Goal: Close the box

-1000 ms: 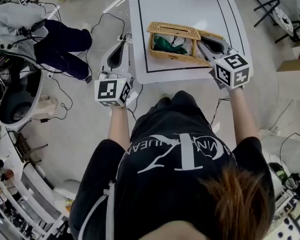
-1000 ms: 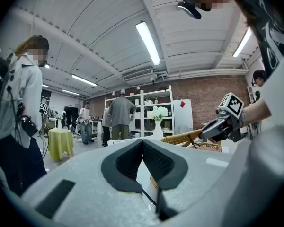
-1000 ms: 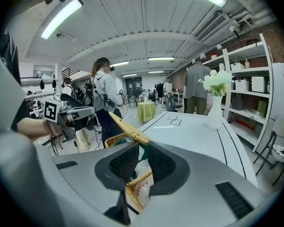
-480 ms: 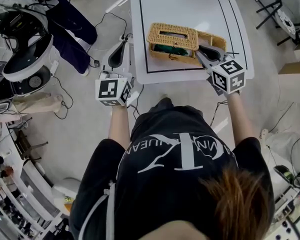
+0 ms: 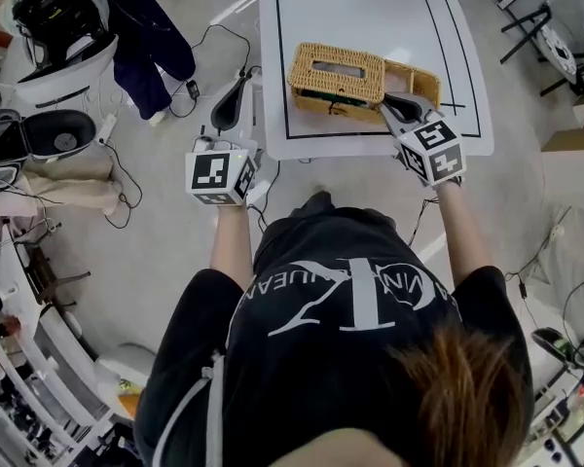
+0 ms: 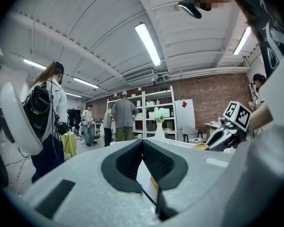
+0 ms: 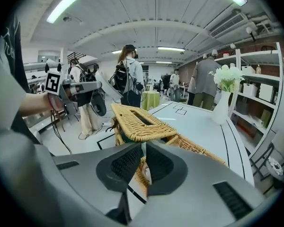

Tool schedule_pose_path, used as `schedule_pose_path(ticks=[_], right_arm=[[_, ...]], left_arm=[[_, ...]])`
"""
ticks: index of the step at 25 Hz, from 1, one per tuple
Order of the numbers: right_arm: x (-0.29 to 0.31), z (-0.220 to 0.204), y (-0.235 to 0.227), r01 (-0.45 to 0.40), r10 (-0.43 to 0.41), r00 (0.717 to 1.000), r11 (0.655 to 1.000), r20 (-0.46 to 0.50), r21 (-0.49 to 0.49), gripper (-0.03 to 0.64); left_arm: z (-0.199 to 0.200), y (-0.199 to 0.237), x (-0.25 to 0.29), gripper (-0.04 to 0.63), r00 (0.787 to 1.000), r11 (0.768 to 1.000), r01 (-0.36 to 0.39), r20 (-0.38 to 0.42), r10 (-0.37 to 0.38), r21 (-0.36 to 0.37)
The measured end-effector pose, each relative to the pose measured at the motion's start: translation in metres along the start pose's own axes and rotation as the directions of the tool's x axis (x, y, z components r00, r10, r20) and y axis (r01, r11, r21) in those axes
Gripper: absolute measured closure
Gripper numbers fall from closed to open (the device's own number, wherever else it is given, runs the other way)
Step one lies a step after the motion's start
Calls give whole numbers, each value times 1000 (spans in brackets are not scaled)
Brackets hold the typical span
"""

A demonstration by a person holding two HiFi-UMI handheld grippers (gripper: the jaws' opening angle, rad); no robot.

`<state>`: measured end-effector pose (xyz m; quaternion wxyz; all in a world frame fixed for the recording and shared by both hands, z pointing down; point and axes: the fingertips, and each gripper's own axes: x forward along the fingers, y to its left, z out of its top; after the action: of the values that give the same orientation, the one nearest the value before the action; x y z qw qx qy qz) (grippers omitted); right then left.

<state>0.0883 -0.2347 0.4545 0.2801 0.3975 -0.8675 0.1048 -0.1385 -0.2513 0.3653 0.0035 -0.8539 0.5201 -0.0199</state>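
Note:
A wicker box [image 5: 333, 108] stands on the white table [image 5: 370, 8]. Its slotted wicker lid [image 5: 338, 70] lies over it, raised a little at the near edge, where something green [image 7: 127, 136] shows underneath. My right gripper [image 5: 387, 103] is at the box's near right corner, just below the lid's edge [image 7: 146, 135]. Its jaws are closing to a narrow slit and grip nothing. My left gripper [image 5: 239, 84] hangs off the table's left edge, jaws together and empty. In the left gripper view its jaws [image 6: 143, 142] point towards the table.
The table edge [image 5: 370, 154] runs just in front of me, with a black outline drawn on the top. A vase of white flowers [image 7: 223, 100] stands at the far end. Cables and white equipment [image 5: 58, 56] lie on the floor to the left. People stand by shelves beyond.
The lid has come down from a raised tilt to nearly flat over the box. My right gripper moved in towards the box's right end. The left gripper stayed put.

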Motion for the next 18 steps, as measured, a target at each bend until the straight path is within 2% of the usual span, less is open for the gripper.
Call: schedule_pose_path(ticks=[8, 14, 18], right_arm=[[2, -12, 9, 3, -4, 999, 1000, -43, -21, 580], [0, -20, 20, -18, 19, 999, 999, -31, 50, 588], [-2, -22, 24, -28, 29, 999, 998, -28, 57, 588]], left_arm=[[-5, 10, -16, 586, 999, 999, -34, 0, 34, -11], [-4, 9, -24, 586, 999, 999, -34, 5, 34, -15], [-5, 7, -30, 586, 999, 999, -36, 1, 37, -15]])
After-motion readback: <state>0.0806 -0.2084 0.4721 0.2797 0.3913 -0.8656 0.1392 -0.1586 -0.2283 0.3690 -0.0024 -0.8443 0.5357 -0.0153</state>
